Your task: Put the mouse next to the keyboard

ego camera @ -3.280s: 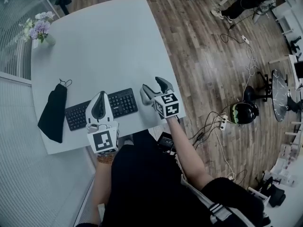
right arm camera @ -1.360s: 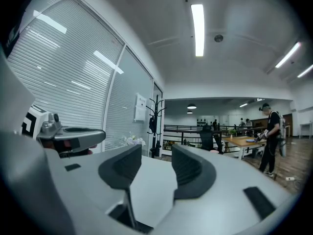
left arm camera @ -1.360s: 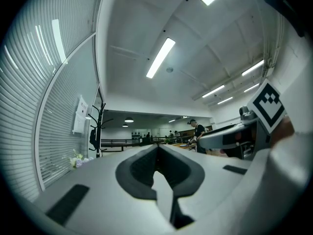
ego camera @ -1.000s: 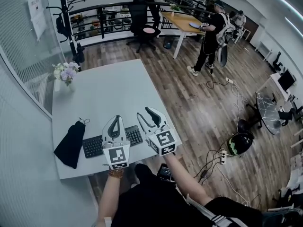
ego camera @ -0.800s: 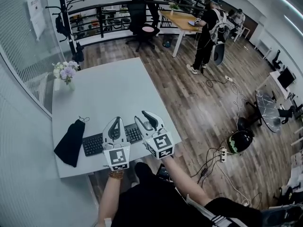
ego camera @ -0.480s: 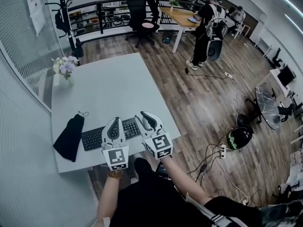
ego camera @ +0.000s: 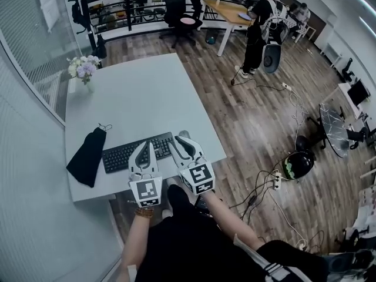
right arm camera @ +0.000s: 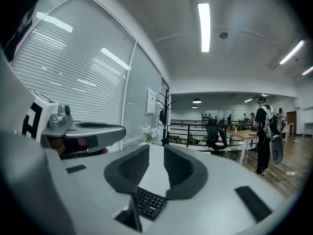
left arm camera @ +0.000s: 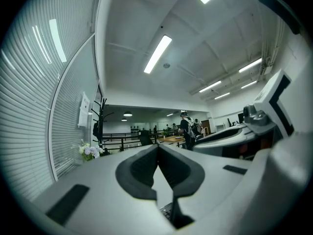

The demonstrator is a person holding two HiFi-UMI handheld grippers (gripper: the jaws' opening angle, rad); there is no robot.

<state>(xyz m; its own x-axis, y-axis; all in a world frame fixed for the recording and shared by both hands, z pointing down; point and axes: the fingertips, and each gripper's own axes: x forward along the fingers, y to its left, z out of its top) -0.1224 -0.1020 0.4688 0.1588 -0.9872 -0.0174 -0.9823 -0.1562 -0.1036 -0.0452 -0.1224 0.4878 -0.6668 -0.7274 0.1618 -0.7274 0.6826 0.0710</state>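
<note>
**Mouse nowhere in sight; both grippers held at the keyboard's right half**

Head view: The keyboard [ego camera: 126, 153] lies on the table [ego camera: 147, 87]. Its long axis runs crosswise to the fingers of both grippers, with its right end slightly higher in the picture. The left gripper [ego camera: 143, 147] overlaps the keyboard's right half, its fingers pointed away from the person. The right gripper [ego camera: 184, 138] is held just beside the keyboard's right end, and bare table lies beyond its fingers and to their right. No mouse can be made out on the table or at either gripper. A black pouch [ego camera: 87, 157] lies well to the left of the left fingers, and a vase of flowers [ego camera: 82, 72] stands far beyond them.

Left gripper view: The left gripper [left arm camera: 157, 148] has its jaws pressed together with nothing between them. A sliver of the keyboard [left arm camera: 167, 212] shows just beneath the fingers.

Right gripper view: The jaws of the right gripper [right arm camera: 156, 149] stand narrowly apart and have just been closing, with nothing held between them. A corner of the keyboard [right arm camera: 149, 203] is seen through the gap, below the fingers.

Since no view shows the mouse, its place, its heading and its long axis cannot be told. The free spot is judged to be beside the keyboard's short right end. The right fingers are judged the nearer to it.
</note>
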